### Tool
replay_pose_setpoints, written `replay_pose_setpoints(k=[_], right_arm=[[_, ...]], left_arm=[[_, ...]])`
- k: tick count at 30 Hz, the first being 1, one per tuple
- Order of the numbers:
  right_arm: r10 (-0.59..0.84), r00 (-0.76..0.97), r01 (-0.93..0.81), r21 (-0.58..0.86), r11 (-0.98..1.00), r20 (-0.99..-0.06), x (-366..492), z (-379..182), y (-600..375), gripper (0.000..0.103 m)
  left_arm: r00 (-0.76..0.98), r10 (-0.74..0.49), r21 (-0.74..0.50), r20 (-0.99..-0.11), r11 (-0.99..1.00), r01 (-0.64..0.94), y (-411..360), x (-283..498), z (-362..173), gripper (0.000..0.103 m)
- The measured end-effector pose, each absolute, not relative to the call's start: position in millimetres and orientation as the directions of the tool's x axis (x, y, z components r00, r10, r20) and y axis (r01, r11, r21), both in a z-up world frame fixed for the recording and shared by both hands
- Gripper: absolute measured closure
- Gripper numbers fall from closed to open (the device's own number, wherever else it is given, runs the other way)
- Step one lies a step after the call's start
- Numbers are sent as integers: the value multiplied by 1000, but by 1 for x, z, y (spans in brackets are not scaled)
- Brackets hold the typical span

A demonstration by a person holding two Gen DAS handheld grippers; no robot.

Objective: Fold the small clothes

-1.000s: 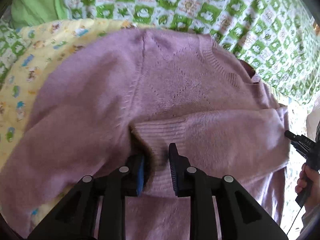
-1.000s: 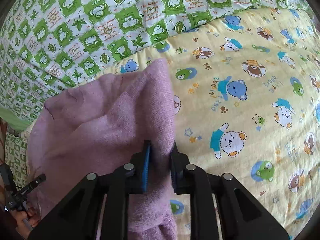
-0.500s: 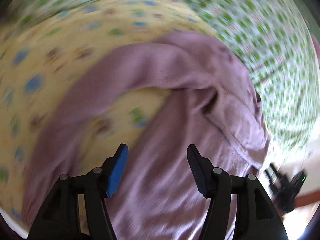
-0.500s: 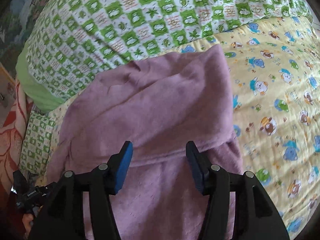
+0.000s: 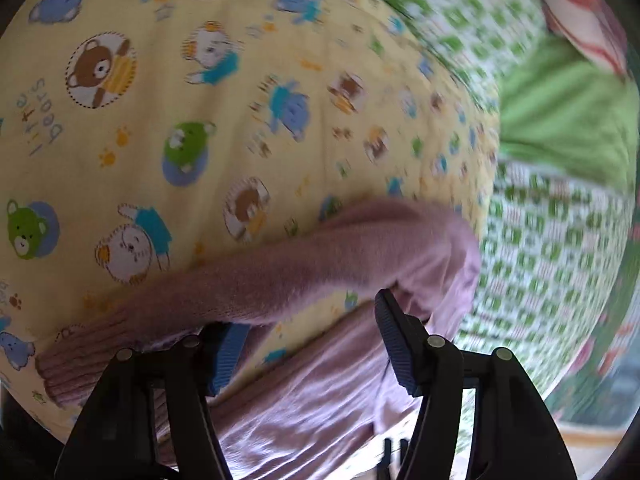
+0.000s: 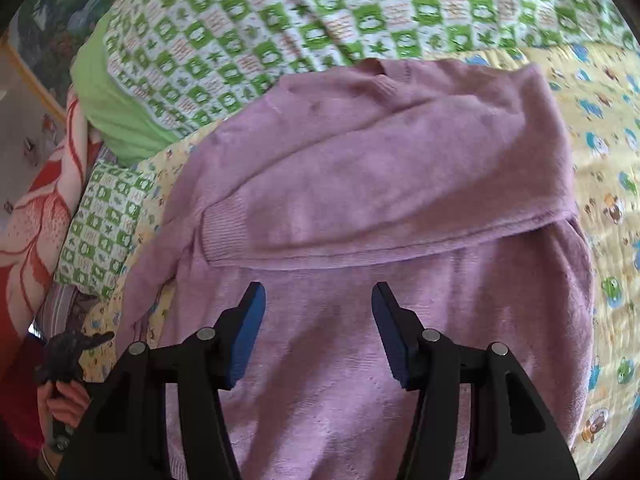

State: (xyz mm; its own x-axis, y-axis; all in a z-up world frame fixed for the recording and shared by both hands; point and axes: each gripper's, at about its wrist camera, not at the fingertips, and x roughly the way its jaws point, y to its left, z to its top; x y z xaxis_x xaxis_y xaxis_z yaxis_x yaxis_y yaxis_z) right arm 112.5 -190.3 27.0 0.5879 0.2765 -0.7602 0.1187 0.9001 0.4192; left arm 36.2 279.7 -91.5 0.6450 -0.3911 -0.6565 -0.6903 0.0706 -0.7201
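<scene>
While the bed (image 6: 608,152) with its yellow bear-print sheet carries everything, I take the widest thing first; a green checked quilt (image 6: 320,12) lies along its far side, and a plain green pillow (image 6: 108,108) sits at the quilt's left end. On the yellow sheet lies the purple sweater (image 6: 360,208), the one thing of my task; its upper part is folded down over the body, with a ribbed cuff (image 6: 224,232) resting at the left end of the fold. My right gripper (image 6: 318,328) hovers over the lower body of the sweater, jaws spread wide and grasping nothing. My left gripper (image 5: 308,340) is also spread, empty; the other sleeve (image 5: 300,268) runs across just beyond its jaws, its ribbed end near the left one, though blur keeps me from telling whether cloth touches the pad. I judge one fold is laid and released, and the sleeve is the step in hand; the next move likely calls for closing my left jaws on that sleeve near its cuff, lifting it clear of the sheet and laying it flat across the body.
</scene>
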Motion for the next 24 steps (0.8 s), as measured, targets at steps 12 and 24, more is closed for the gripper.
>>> replay_pose_setpoints(k=[12,24], right_arm=[[240,588,143,392,909,-772,107,22,-203,46],[210,633,223,436,872,-745,88,20,-252,46]], left_arm=[[660,-232,-684,-714,433,-588,276,75,-35,98],[671,-372,-342,-641,921,184,14,211,80,100]])
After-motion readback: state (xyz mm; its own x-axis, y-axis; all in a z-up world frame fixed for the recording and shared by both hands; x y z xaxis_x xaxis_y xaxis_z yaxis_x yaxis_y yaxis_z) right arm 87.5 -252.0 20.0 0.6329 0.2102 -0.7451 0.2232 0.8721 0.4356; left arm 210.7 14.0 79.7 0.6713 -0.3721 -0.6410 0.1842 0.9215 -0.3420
